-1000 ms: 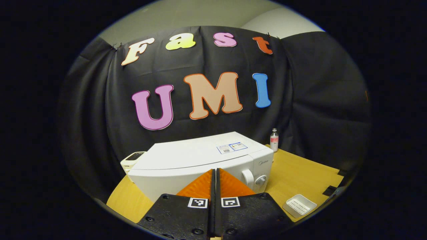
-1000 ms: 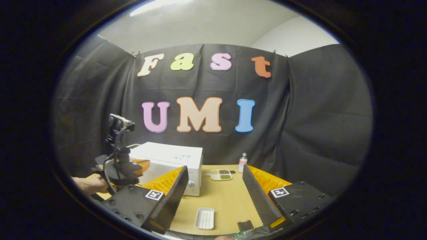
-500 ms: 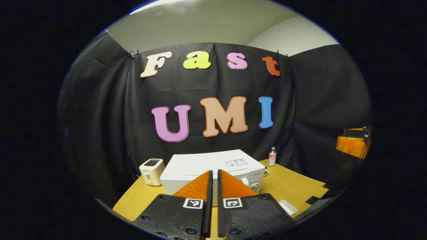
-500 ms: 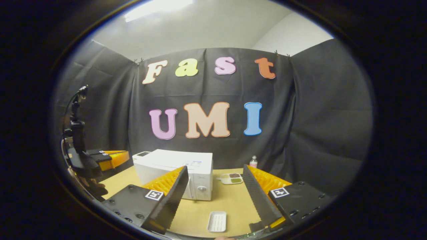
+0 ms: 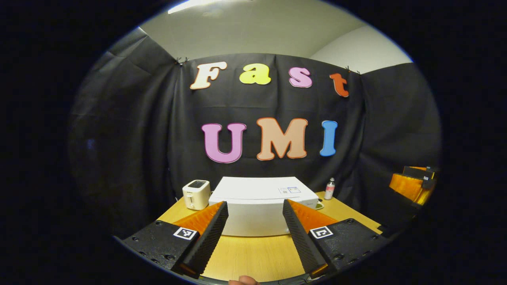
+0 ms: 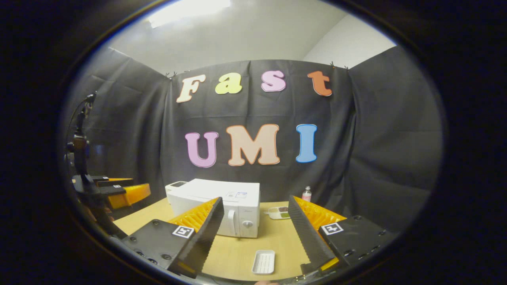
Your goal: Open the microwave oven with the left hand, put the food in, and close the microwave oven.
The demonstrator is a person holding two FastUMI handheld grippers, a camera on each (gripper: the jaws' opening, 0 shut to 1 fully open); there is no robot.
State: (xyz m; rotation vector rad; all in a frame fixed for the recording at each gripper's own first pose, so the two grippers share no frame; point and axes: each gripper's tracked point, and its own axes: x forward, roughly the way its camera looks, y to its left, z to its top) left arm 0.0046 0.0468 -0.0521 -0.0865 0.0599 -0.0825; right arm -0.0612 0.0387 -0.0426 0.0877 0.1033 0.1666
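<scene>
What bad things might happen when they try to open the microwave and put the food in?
1. The left gripper must hook the microwave's narrow door handle; it may slip off.
2. The food tray sits behind the microwave's right side, near a small bottle; reaching could topple the bottle.
3. The empty white tray lies in the right gripper's path.

Black screw-studded gripper (image 5: 253, 233) bodies, square coded markers, ribbed inner faces

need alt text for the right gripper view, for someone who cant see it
The right gripper is open with nothing between its fingers, hanging above a wooden table and facing a closed white microwave oven. A small white tray lies near, a food dish and a bottle farther back, and the left gripper shows at the left edge.
</scene>
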